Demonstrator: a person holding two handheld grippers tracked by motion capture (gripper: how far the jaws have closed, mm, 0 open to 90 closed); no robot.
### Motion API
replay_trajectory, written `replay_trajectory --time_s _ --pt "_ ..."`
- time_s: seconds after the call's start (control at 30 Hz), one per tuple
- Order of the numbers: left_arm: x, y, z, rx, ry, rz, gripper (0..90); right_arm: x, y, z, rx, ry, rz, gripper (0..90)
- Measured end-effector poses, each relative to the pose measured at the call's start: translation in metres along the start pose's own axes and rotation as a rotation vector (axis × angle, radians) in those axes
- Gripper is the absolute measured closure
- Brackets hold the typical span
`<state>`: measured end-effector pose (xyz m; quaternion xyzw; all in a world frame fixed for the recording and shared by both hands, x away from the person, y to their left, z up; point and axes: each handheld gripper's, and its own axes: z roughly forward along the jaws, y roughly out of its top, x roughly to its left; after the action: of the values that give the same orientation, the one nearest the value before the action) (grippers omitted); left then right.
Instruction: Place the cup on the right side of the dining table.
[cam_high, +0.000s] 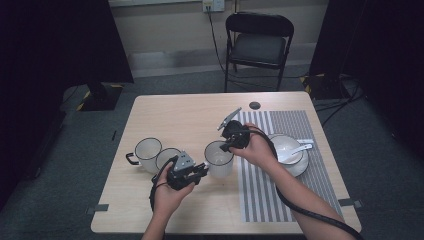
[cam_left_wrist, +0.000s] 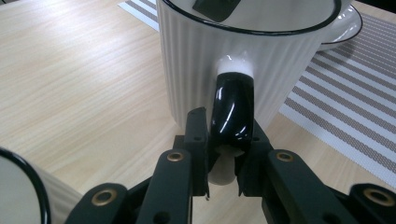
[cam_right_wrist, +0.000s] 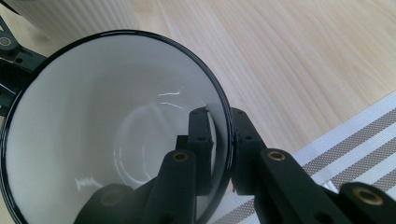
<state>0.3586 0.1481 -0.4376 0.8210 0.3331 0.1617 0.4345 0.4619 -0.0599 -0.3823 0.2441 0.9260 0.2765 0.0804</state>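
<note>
Black folding chair (cam_high: 258, 44), grey floor (cam_high: 385, 165)

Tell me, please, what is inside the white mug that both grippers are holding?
The white mug looks empty: bare glossy interior, with one jaw of the right gripper reaching inside over the rim. That jaw covers part of the wall.

Bare bench (cam_high: 190, 112) is lying open across the far left. Two mugs (cam_high: 148, 152) are crowding the left edge, just beside the left gripper (cam_high: 202, 170). A bowl (cam_high: 286, 148) with its spoon (cam_high: 295, 150) is blocking the right, on the striped mat (cam_high: 280, 195).
</note>
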Motion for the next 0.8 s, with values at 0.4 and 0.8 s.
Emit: replay_trajectory --time_s 0.4,0.8 --pt "0.005 0.010 0.006 0.007 0.015 0.001 77.9 -0.012 0.004 -0.001 0.000 0.000 0.003 81.5" --pt "0.012 0.022 0.011 0.010 0.038 0.008 78.0 -0.024 0.012 -0.004 0.001 -0.005 0.004 81.6"
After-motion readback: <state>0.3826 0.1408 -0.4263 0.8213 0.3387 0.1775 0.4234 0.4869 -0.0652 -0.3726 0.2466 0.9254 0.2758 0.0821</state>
